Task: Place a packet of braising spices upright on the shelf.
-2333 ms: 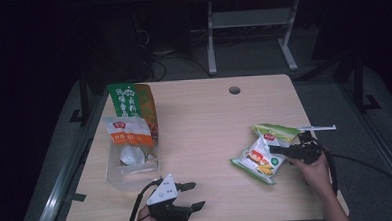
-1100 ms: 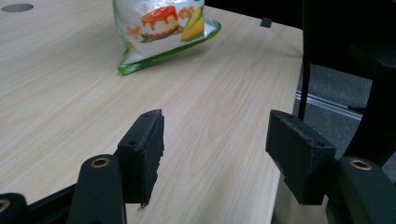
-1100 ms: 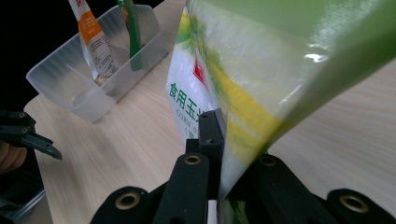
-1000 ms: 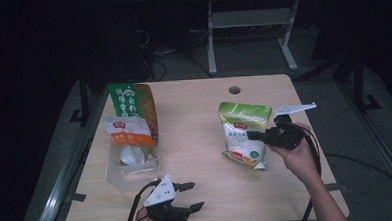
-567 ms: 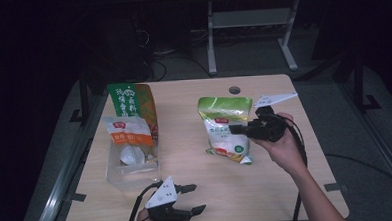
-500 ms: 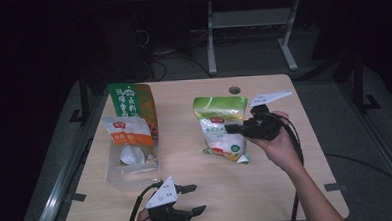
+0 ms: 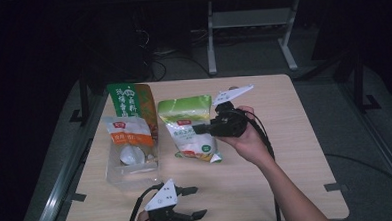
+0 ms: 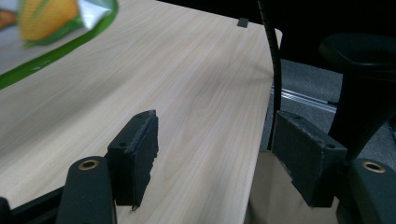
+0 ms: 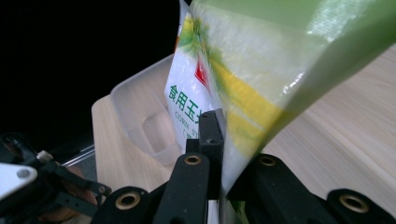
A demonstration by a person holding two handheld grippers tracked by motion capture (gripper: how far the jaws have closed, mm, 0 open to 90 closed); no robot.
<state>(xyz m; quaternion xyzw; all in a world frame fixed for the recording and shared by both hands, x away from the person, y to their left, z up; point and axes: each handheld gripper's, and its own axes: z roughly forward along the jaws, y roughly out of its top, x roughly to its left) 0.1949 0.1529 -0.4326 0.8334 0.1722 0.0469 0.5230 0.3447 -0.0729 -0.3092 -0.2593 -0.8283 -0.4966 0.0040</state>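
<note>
Centre of the high view: we carry a green-and-white bag (image 7: 191, 128) of corn starch across the counter (image 7: 295, 136), our right tool (image 7: 201, 128) clamped on the bag's right edge. The right gripper view shows the two black jaws pressed together with the film of the bag (image 9: 261, 70) pinched between them, the bag standing upright above the jaws and its lower end hanging near the wood.

The relation that matters now: a clear plastic box (image 7: 132, 161) lies to the left of the bag in the high view, just beside it, already holding two other packets, a tall green-and-orange one (image 7: 132, 106) leaning at its far end and a smaller orange-labelled one (image 7: 129, 136). The bag's long axis runs up and down the frame, roughly parallel to the box's long side. In the right gripper view the box (image 9: 140, 107) sits past the bag, its rim open toward us.

Our left tool (image 7: 185, 206) rests at the bottom edge of the frame, jaws spread wide with nothing between them, near the box's front end. We judge the right hand (image 7: 245, 141) better placed to carry the bag leftward into the box.
</note>
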